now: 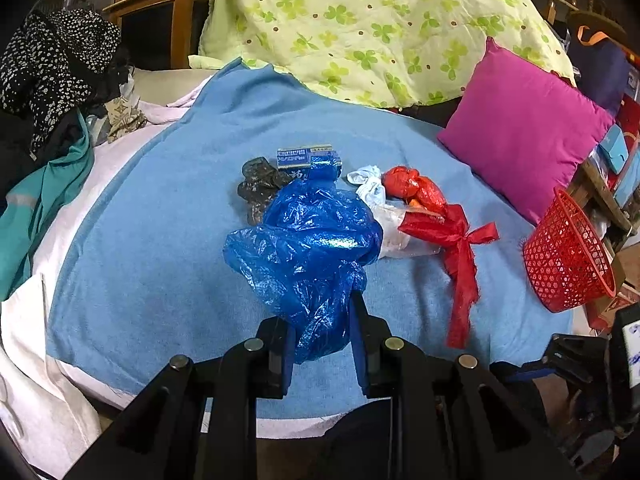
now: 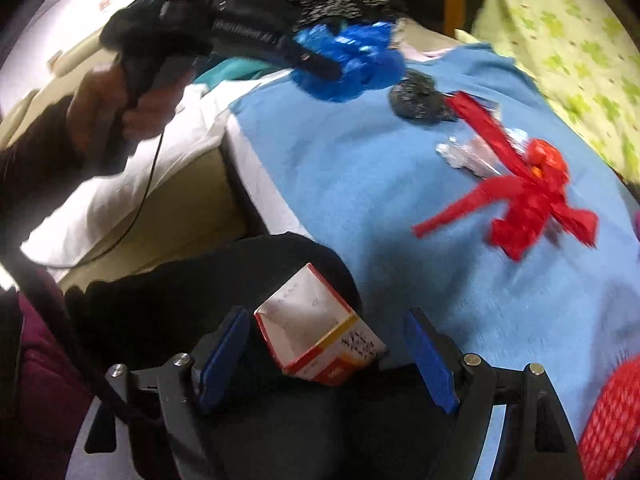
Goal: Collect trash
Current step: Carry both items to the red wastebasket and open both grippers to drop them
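My left gripper [image 1: 316, 312] is shut on a crumpled blue plastic bag [image 1: 308, 240], lifted just above the blue blanket [image 1: 160, 240]. Behind the bag lie a black crumpled bag [image 1: 260, 184], a blue box [image 1: 308, 158], a white wad [image 1: 368, 184], a red knotted bag [image 1: 416, 188], clear plastic [image 1: 396, 236] and a red ribbon [image 1: 456, 240]. In the right wrist view my right gripper [image 2: 326, 314] carries a tilted white, red and orange carton [image 2: 316, 340] between wide-set pads, over a dark lap. The left gripper [image 2: 316, 64] with its blue bag [image 2: 352, 64] shows at the top.
A red mesh basket [image 1: 568, 256] stands at the blanket's right edge, also in the right wrist view's lower right corner [image 2: 612, 416]. A magenta pillow [image 1: 524, 128] and a green quilt [image 1: 360, 20] lie behind. Clothes [image 1: 52, 72] are piled at the left.
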`<state>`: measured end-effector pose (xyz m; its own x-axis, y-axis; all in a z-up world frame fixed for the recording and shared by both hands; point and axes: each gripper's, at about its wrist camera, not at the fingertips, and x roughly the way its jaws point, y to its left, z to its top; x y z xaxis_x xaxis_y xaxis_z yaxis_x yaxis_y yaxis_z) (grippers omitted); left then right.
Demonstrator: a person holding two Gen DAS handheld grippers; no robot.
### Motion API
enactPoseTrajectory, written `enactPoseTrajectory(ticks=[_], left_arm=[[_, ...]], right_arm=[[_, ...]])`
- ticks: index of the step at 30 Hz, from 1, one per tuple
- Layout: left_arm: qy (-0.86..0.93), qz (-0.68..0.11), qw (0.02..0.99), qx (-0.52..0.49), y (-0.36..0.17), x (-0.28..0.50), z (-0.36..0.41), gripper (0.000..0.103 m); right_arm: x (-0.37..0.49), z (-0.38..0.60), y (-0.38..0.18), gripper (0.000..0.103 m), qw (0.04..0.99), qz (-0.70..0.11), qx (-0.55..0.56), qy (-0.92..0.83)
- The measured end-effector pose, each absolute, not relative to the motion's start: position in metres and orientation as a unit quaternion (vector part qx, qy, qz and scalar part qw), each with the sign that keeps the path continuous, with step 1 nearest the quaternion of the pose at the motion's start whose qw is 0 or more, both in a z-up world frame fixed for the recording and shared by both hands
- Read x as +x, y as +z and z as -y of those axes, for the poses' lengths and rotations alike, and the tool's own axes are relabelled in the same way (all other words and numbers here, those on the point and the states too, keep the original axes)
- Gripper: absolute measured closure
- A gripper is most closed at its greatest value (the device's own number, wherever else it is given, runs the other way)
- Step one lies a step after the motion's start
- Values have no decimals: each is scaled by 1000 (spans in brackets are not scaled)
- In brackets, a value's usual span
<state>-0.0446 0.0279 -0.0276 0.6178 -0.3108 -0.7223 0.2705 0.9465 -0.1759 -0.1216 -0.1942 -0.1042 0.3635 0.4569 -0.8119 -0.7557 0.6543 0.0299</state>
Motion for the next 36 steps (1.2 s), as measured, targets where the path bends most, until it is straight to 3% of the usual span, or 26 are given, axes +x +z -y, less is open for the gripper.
enactPoseTrajectory(ticks=[12,13,14,19,29,36], left_arm=[[-153,-415,896,-32,-27,-39,-26,77],[-153,-415,896,-31,-27,-39,-26,77],[-153,-415,896,-31,-26,-39,-26,77],[-154,-416,895,-36,-26,-38,-25,77],[-168,-404,899,-25,-10,-48,-15,77],[-217,-372,902,10,29,-57,32,77]], right_arm=[[-116,183,-127,21,750,-431,-233,445],[-115,183,-128,25,749,-432,-234,445],[-113,183,-131,37,743,-439,-233,448],[-109,189,-130,40,745,-438,-216,454],[-96,245,-89,40,800,-414,-37,433],[-113,314,-30,40,860,-326,93,382]])
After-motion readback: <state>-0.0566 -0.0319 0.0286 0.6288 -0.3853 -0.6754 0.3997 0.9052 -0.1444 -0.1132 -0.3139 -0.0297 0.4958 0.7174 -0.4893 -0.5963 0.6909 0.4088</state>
